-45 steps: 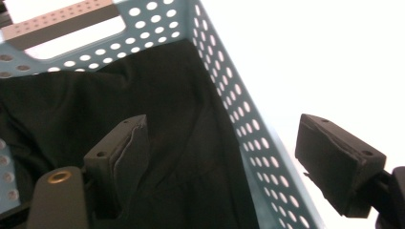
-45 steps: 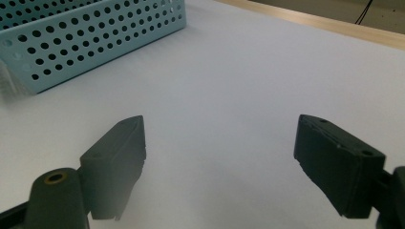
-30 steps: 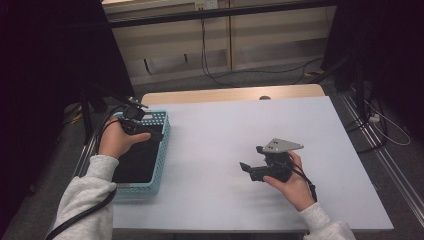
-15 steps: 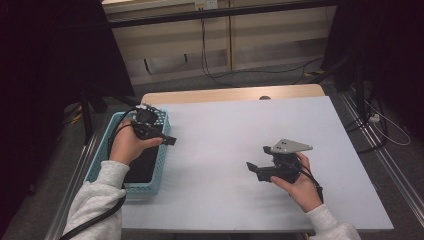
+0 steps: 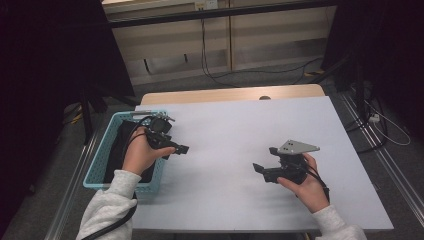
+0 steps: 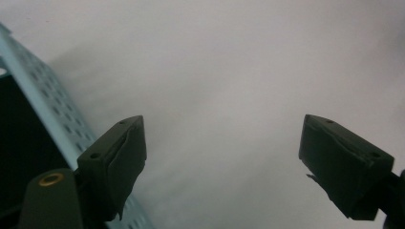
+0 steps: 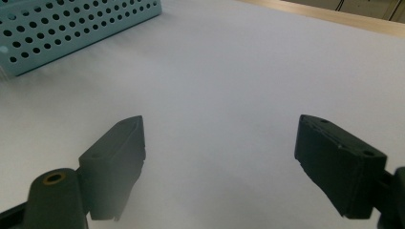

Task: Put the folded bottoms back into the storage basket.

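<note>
A person holds a black gripper in each hand over a white table top [image 5: 235, 130]. My left gripper [image 5: 175, 150] hangs just past the right rim of a light blue perforated basket [image 5: 96, 167], with its jaws pointing right over the table. In the left gripper view my left gripper [image 6: 222, 129] stands open with bare white table between its pads and the basket wall [image 6: 38, 95] at the left. My right gripper [image 5: 265, 160] is low over the table at the right, pointing left. In its own view my right gripper [image 7: 219, 126] is open and holds nothing.
A dark flat thing [image 5: 117, 150] lies inside the basket; I cannot tell what it is. The basket's corner [image 7: 71, 24] appears far off in the right gripper view. A wooden strip [image 5: 225, 95] borders the table's far edge, with cables on the floor [image 5: 215, 75] beyond.
The left hand has moved right and a little down, from above the basket to past its right rim over the table. The right hand has stayed nearly in place.
</note>
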Available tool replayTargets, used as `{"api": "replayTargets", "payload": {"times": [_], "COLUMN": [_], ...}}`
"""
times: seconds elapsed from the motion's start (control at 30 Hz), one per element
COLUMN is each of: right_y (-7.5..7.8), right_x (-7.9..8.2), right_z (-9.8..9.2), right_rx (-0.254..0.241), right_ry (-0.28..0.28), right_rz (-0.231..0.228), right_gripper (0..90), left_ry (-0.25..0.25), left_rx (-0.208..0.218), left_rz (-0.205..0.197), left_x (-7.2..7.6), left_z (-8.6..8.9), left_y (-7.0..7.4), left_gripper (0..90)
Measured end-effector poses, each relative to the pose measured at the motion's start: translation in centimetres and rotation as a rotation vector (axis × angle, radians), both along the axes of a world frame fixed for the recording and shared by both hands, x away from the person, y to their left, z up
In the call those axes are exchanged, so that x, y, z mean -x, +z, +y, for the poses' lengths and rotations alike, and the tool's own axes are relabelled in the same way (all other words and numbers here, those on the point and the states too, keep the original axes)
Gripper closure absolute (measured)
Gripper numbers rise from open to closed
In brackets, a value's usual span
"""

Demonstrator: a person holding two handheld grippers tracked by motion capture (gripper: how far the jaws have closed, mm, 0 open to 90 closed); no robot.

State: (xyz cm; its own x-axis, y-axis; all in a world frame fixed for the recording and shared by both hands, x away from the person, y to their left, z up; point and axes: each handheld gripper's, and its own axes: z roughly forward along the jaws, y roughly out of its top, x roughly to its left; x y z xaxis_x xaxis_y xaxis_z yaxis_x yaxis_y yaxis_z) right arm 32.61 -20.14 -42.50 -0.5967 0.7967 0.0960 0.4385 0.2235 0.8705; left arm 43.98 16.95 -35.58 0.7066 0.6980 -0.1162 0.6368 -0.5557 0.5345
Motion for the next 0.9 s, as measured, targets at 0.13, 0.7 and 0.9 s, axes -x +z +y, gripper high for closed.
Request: {"api": "replayTargets", "payload": {"times": [0.13,0.7,0.9], "right_y": [-0.2,-0.6,-0.7], "right_x": [0.1,0.7,1.0], "right_z": [-0.4,-2.3,-2.8], "right_rx": [0.003,0.027,0.033], "right_ry": [-0.005,-0.018,-0.02], "right_rz": [0.005,0.015,0.017], "right_gripper": [16.7,16.7,16.7], "left_ry": [-0.01,-0.064,-0.056], "left_rx": [0.012,0.058,0.083], "left_rz": [0.008,0.009,0.012], "left_x": [0.4,2.3,2.8], "left_z": [-0.3,-1.3,-1.4], "left_y": [-0.8,-2.6,-3.3], "left_gripper": [16.4,16.4,16.3]}}
